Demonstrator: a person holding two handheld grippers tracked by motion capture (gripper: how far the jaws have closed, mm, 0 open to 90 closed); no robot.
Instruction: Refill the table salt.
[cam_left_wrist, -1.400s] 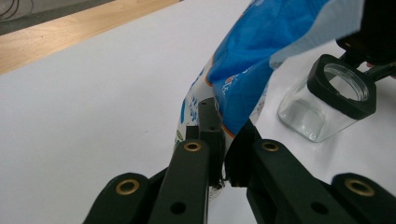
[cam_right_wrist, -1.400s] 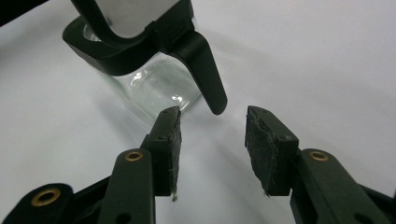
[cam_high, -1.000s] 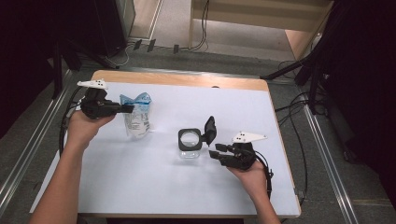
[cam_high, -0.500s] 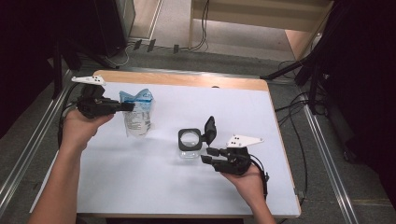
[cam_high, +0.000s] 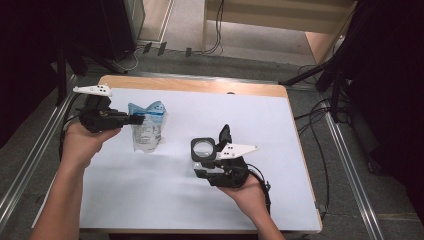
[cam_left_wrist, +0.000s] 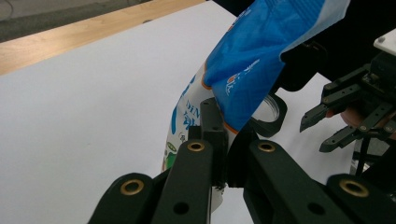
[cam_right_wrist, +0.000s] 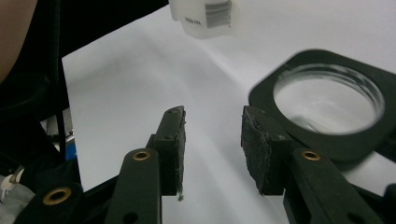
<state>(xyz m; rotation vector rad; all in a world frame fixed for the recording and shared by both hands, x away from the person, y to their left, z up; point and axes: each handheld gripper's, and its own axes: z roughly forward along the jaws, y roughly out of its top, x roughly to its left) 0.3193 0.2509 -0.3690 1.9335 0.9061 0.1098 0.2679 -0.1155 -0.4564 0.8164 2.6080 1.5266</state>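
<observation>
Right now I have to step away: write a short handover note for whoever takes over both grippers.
Left gripper: shut on the top edge of the blue and white pouch, which hangs over the left of the white table.
Right gripper: open, nothing between its pads, right beside the clear container with the black flip lid open.
Done: pouch picked up, container lid open.
Left, probably: steady the container, bring the pouch over its mouth and empty it.

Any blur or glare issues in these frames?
High view: sharp, even light, dark surroundings. Left gripper view: blue bag sharp, the right gripper farther off soft. Right gripper view: jaws crisp, the container's clear opening slightly blurred, white table washed out.
</observation>
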